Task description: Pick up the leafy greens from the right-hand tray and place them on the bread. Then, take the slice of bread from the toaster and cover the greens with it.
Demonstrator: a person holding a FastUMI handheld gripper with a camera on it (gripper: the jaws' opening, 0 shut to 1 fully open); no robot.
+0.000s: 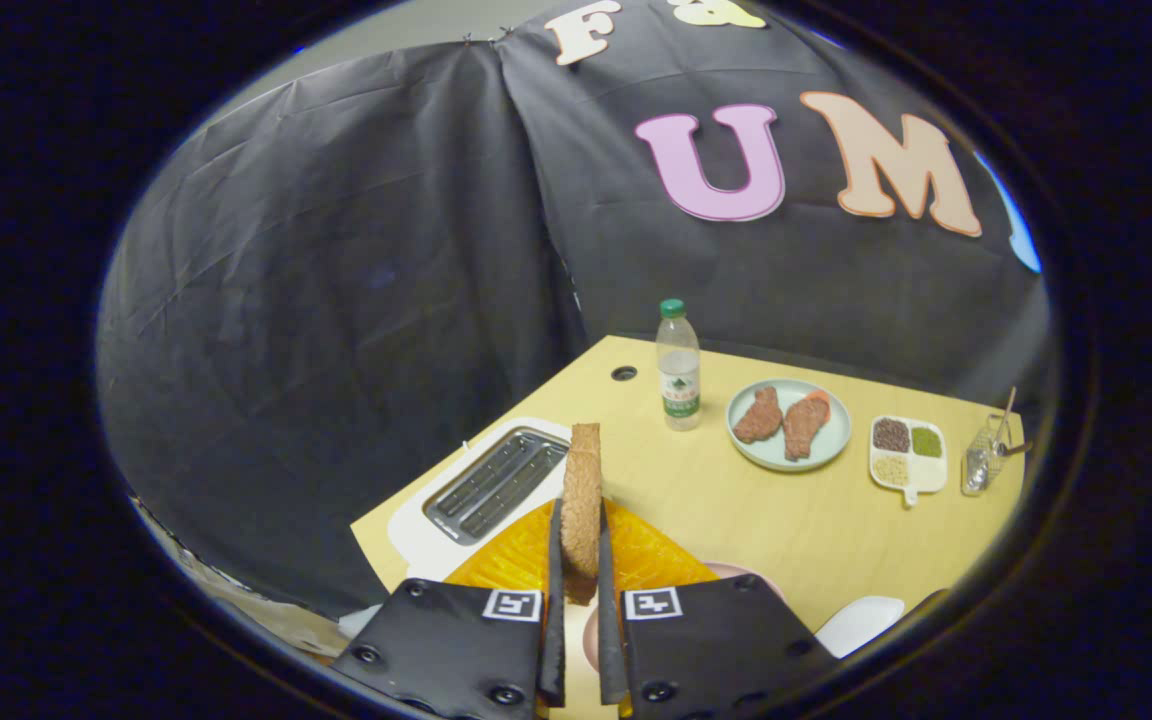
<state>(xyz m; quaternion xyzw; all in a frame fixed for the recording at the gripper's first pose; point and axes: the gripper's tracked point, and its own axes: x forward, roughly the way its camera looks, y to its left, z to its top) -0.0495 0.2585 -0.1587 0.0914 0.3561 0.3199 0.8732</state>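
Observation:
A brown slice of bread (582, 505) stands upright, edge-on, pinched between both fingers of my gripper (577, 545), which is shut on it. It is held up in the air above an orange tray (651, 555) that lies just under the fingers. The white toaster (481, 485) sits to the left, slightly beyond the fingers, and its two slots look empty. A bit of a pink plate (736, 572) peeks out to the right of the orange tray. The greens and the lower bread are hidden behind the gripper.
On the wooden table (766, 520) beyond the fingers stand a water bottle (678, 365), a pale plate with two meat pieces (788, 424), a small divided dish (906, 452) and a glass jar (981, 462). A white object (861, 622) lies at the near right.

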